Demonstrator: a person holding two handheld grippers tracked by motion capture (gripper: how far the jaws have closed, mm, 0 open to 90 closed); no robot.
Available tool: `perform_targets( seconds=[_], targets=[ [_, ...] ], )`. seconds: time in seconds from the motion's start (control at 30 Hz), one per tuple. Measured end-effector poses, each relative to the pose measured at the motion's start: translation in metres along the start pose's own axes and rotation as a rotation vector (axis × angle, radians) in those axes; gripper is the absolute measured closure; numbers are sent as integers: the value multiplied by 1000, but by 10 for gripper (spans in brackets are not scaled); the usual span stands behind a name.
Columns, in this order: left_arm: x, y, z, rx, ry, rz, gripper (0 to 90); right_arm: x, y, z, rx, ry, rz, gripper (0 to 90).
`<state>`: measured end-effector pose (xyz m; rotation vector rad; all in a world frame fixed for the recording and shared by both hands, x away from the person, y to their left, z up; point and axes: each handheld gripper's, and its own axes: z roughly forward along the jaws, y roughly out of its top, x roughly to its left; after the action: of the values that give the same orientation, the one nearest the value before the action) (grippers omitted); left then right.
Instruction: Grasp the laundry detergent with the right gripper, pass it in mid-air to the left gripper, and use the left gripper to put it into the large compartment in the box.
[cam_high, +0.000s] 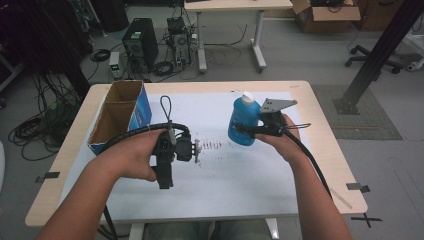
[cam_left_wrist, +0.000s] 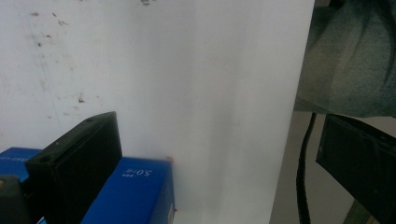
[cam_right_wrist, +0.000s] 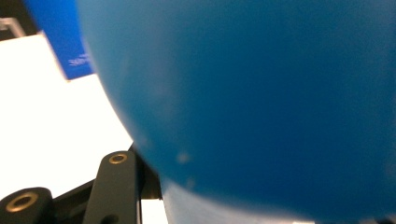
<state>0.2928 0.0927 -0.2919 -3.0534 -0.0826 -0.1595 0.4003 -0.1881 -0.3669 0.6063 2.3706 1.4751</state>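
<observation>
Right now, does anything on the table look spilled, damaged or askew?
Nothing spilled or tipped. The blue bottle stands upright at the right gripper, and the cardboard box sits upright. Only oddity: dark scuff marks on the white sheet, mid-table.

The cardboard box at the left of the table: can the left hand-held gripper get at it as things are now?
Probably yes. The left hand-held gripper is above the white sheet, just right of the open cardboard box, and nothing stands between them. The blue bottle is at the right hand-held gripper, away from that path.
</observation>
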Motion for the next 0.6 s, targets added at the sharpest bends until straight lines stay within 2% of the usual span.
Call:
perform_targets(
  seconds=[0.07, 0.1, 0.17, 0.2, 0.23, 0.27, 0.3, 0.4, 0.43, 0.5, 0.6],
  targets=[
    [0, 0, -1, -3, 1, -4, 4, 2, 3, -4, -3, 15, -5, 465],
    [2, 0, -4, -6, 5, -3, 4, 5, 8, -12, -11, 46, -20, 464],
    [3, -1, -5, -13, 5, -5, 4, 8, 12, -19, -16, 79, -27, 464],
    [3, -1, -5, -13, 5, -5, 4, 8, 12, -19, -16, 79, -27, 464],
    [5, 0, -7, -14, 5, -5, 4, 11, 16, -24, -16, 116, -43, 463],
    [5, 0, -7, -14, 5, -5, 4, 11, 16, -24, -16, 116, -43, 463],
    [6, 0, -8, -15, 1, -2, 4, 16, 18, -27, -10, 143, -72, 462],
    [6, 1, -9, -20, -1, -4, 4, 21, 20, -29, 3, 166, -95, 461],
    [7, 1, -11, -24, -2, -4, 4, 26, 21, -29, 15, 184, -123, 460],
    [8, 1, -11, -26, -5, -4, 4, 29, 20, -29, 20, 204, -147, 460],
    [10, 1, -13, -28, -4, -4, 4, 33, 19, -29, 24, 229, -162, 460]
  ],
)
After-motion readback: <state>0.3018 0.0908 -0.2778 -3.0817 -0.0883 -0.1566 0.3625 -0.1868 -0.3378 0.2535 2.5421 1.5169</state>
